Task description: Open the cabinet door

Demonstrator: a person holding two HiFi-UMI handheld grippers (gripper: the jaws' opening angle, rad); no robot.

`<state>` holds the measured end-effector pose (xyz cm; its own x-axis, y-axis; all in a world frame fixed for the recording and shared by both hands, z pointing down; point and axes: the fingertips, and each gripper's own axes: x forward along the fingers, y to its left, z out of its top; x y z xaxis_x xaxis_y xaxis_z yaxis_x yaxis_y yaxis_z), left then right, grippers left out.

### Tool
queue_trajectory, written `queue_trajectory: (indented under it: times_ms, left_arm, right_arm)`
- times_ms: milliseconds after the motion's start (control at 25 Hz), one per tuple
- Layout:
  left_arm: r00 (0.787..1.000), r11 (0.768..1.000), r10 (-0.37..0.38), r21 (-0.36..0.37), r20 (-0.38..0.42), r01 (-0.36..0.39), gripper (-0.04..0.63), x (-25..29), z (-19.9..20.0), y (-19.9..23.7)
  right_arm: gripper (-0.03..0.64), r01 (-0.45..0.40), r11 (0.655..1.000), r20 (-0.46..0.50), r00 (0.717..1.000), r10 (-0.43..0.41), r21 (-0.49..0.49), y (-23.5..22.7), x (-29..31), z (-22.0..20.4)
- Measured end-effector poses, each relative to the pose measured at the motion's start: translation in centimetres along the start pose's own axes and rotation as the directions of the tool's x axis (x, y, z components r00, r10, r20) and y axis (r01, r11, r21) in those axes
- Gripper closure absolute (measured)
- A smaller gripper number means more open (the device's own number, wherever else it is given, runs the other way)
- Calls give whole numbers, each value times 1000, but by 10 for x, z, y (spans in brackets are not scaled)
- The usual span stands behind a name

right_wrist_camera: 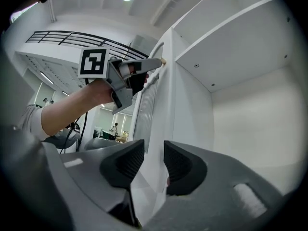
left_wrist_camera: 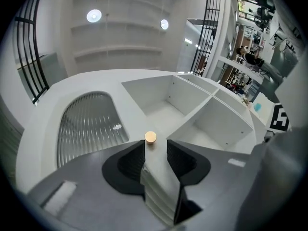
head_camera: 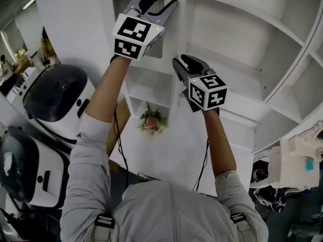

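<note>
The door [left_wrist_camera: 89, 124], lower left in the left gripper view, stands swung out with its edge toward the camera. It is probably light and stiff, with fragile ribbed glass, so the knob [left_wrist_camera: 150, 137] or the white edge is the best hold. The left gripper [left_wrist_camera: 155, 150] and right gripper [right_wrist_camera: 154, 154] straddle that edge, jaws spread, pinching nothing.

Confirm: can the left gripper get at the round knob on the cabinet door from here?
Likely yes. The left gripper has its open jaws astride the edge of the cabinet door, and the knob sits just ahead of it with nothing between them.
</note>
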<state>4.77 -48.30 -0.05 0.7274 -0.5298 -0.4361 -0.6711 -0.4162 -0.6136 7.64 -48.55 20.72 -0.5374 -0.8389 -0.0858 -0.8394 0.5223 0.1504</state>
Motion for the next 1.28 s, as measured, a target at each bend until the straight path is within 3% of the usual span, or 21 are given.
queue_trajectory:
  times_ms: [280,440,640,880,1200,1280]
  left_arm:
    - [999,1000,1,16,32,-1,444,14,10,4]
    - [999,999,28,26,37,-29,493,17,11,8]
    - [1000,993,23,116,-20,-21,506,19,9,7]
    - [1000,995,10,96,8,-11,506,7,15,9]
    - [1000,996,5,94,15,-6,506,-9,25,9]
    - [1000,996,4,85,8,-5,505,-10,26,8]
  right_arm:
    - [488,30,999,-25,999,-31,-40,-4,0,0]
    - [488,40,999,-8,999,-40,-28,-9,-4,8]
    - [488,35,999,11,999,-35,-21,-7,-3,19]
    - [476,24,1000,6,1000,-24,-21,-1,5,24]
    - [477,-33,997,-5,999,33,75,9,19,16]
    - [518,-34,995,8,999,33,99,9,18,16]
